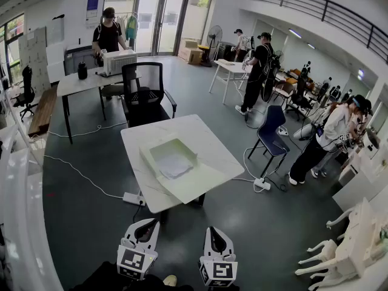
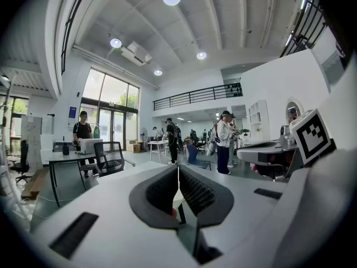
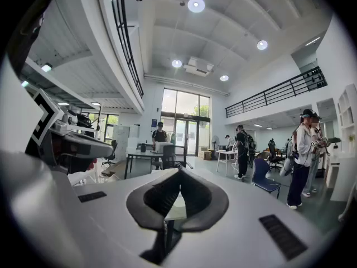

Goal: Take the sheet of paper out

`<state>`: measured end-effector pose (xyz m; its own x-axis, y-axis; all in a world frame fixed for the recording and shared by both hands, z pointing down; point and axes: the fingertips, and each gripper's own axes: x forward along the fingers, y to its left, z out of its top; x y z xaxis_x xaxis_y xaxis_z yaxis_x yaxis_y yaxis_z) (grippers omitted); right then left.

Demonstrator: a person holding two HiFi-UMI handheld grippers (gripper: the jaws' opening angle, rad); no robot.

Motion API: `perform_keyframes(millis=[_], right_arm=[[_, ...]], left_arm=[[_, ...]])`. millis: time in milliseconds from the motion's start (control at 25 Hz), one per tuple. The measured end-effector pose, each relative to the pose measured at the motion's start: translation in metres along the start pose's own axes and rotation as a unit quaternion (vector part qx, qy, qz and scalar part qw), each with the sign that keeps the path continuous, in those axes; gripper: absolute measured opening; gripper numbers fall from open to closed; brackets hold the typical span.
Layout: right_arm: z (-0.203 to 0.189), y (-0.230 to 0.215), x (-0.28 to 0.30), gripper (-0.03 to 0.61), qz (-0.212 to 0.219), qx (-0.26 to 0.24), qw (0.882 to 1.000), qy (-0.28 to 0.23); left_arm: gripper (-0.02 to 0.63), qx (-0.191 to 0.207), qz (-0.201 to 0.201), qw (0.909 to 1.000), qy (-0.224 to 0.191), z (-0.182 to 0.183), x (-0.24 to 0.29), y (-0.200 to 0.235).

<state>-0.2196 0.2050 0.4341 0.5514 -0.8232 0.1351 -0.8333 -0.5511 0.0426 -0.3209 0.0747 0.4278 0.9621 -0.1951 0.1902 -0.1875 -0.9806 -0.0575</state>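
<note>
On the white table in the head view lies an open pale green box with its lid flap folded out toward me. A white sheet of paper rests inside it. My left gripper and right gripper hang at the bottom of that view, over the floor and well short of the table's near edge. Both point toward the table. In the left gripper view the left gripper has its jaws together with nothing in them. The right gripper looks the same in its own view.
A black office chair stands behind the table and a blue chair to its right. A power strip and cables lie on the floor at the table's near left corner. Several people stand farther back and at the right. White furniture lines the right edge.
</note>
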Motion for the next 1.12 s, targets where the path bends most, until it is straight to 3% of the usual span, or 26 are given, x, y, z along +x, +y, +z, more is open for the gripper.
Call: perform_keyframes(millis=[600,840,1120], right_arm=[[-0.001,-0.023,-0.024,0.017,-0.014,-0.005,1.0,-0.011],[-0.004,-0.046,-0.038,0.017,-0.041,-0.006,0.999,-0.008],[-0.017,-0.111,-0.056,0.017,-0.098,0.011,0.995,0.002]], left_arm=[[0.026,0.002,-0.011,0.9999,0.002,0.008,0.002,-0.034],[0.026,0.01,-0.044,0.999,-0.001,0.015,0.021,-0.062],[0.026,0.024,-0.096,0.9951,-0.001,0.024,0.067,-0.111]])
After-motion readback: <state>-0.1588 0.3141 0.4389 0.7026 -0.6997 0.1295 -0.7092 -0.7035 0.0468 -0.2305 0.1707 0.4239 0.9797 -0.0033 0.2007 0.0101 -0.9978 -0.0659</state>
